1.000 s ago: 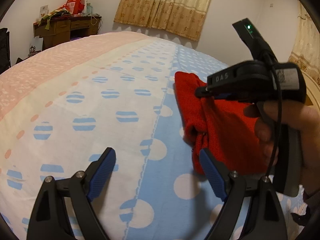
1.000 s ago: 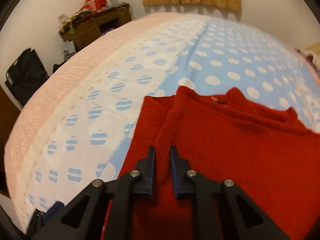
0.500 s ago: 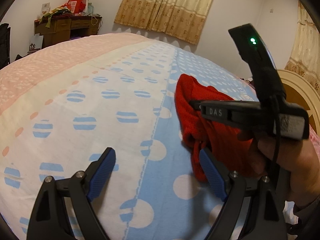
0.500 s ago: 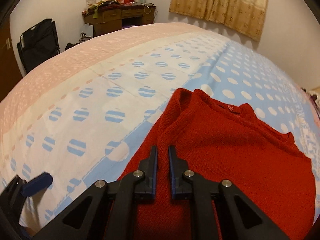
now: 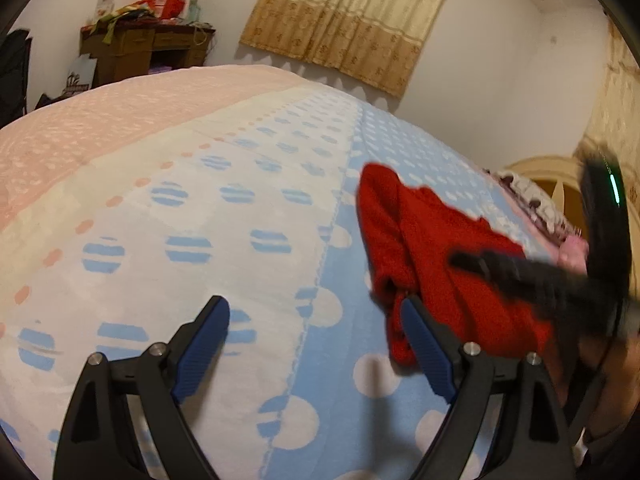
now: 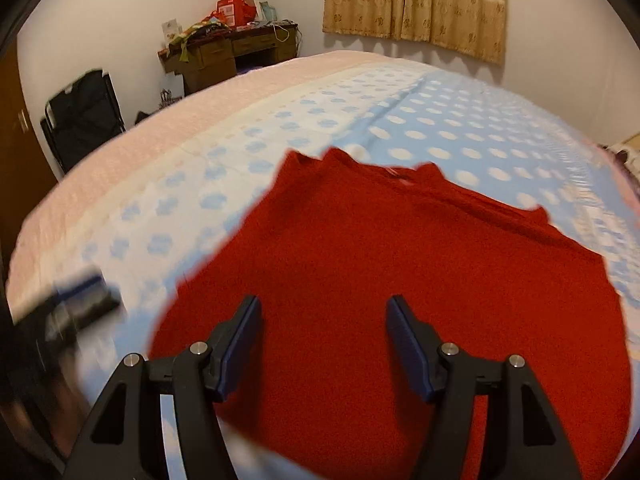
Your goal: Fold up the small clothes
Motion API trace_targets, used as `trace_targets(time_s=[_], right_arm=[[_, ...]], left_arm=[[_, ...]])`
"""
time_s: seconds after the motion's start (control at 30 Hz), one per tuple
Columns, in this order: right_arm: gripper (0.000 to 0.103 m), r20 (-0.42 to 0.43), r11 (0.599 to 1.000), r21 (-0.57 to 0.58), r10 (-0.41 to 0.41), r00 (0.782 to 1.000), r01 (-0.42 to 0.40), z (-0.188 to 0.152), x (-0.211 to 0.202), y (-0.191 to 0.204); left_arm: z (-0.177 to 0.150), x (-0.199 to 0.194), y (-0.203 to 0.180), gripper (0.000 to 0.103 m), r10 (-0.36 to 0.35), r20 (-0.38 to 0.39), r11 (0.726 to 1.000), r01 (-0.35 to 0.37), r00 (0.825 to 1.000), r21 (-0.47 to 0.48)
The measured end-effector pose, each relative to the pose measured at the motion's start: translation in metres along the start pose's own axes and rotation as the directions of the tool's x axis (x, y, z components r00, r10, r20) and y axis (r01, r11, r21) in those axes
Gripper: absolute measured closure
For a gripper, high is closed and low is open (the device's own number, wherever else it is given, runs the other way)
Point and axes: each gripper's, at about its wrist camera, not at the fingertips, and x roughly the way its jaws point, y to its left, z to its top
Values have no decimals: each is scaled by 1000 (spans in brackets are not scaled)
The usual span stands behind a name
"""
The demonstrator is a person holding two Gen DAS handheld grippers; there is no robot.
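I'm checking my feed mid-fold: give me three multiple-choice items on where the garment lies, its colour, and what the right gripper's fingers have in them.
1. Where does the sweater lie?
A. On the blue dotted part of the bedspread
B. On the wooden desk
C. On the folding chair

2. What colour is the sweater?
A. Blue
B. Red
C. Cream

3. What do the fingers of the right gripper have in them?
A. A pinched fold of the sweater
B. A corner of the curtain
C. Nothing; they stand apart over the sweater

Answers:
1. A: blue cloth with white dots shows around the sweater in both views.
2. B: it is plain red against the pale bedspread.
3. C: the jaws are opening, with a clear gap and no cloth pinched between them.
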Motion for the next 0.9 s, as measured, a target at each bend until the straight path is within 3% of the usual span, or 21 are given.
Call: trace_targets(time_s=[0.2,0.33,0.53,0.67,0.8,0.9], right_arm=[[37,27,998,-55,-3,1000,5,-30,-21,9],[37,54,990,-139,0,999,8,-39,-27,41],[37,76,963,-267,-11,997,31,-42,-25,84],[37,105,938,-331,-74,992,105,-42,-16,104],[37,150,917,-350,-149,977,194,-43,-10,110],[37,149,920,-335,-162,975,204,-43,-5,106]], left_arm=[[28,10,2,13,85,-10,992,-83,996,95],[53,25,-1,13,105,-30,981,-98,994,170],[81,60,-7,13,36,-126,987,-15,991,161],[87,78,-24,13,-17,-180,985,48,984,167],[95,96,-38,13,-59,-200,983,92,978,157],[101,107,-46,13,-61,-215,982,97,975,162]])
